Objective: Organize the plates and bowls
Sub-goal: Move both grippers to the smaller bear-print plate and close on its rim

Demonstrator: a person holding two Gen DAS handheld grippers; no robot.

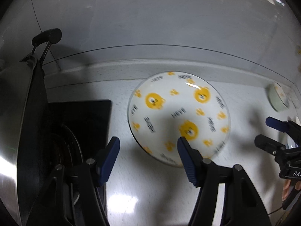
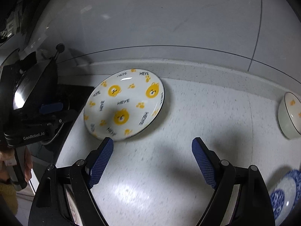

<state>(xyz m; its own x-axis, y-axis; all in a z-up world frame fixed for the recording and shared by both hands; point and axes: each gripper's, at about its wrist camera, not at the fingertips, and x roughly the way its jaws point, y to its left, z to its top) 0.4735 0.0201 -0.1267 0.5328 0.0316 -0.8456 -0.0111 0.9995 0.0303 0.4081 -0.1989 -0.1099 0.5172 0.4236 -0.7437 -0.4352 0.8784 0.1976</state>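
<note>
Two grippers hang over a pale speckled worktop (image 2: 169,113), both with jaws spread wide and nothing between them. The left gripper (image 1: 148,146) hovers at the near-left rim of a bear-print plate (image 1: 178,116), which lies flat toward the far side of the worktop, just right of a black stove (image 1: 80,116) and close to the raised back ledge. The right gripper (image 2: 152,146) sits near the plate's near edge, slightly right of it. A matching bear-print bowl (image 2: 288,114) stands well apart at the far right, and a blue-patterned dish (image 2: 284,195) lies near right (only partly in view). Judging by the spread jaws and the downward tilt, the plate looks like the next pickup. A steel wok (image 1: 24,113) rests on the stove at left.
</note>
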